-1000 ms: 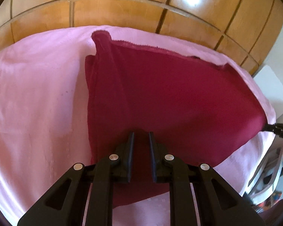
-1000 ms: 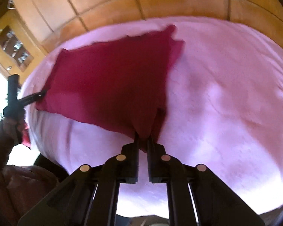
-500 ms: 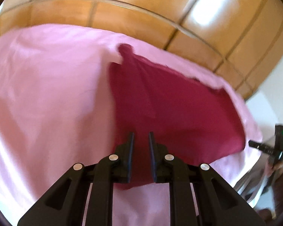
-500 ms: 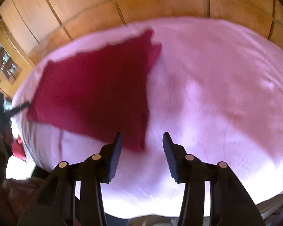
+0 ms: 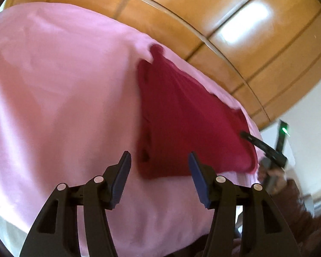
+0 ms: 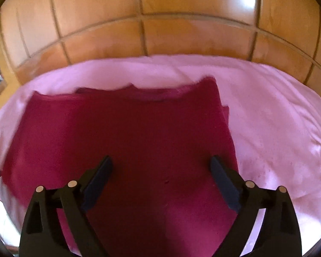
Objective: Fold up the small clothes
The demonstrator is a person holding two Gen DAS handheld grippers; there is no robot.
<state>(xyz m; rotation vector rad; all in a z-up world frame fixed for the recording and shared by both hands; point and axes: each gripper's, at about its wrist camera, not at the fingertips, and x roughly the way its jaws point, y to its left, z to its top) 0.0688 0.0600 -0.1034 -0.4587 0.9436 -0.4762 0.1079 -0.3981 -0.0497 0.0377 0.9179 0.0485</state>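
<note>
A: Where is the cloth lying now?

B: The dark red garment (image 6: 122,141) is lying flat on the pink sheet (image 5: 53,90). Both tongs have just been opening: the left gripper (image 5: 159,173) and the right gripper (image 6: 161,182) are standing open, holding nothing.

A: How will it be handling?

B: I am judging it soft, light and limp, so it is sagging if lifted. A corner or hem is the best hold.

A: Anything unclear?

B: The near edge is cut off behind the right tongs, and the far hem is blurring.
</note>
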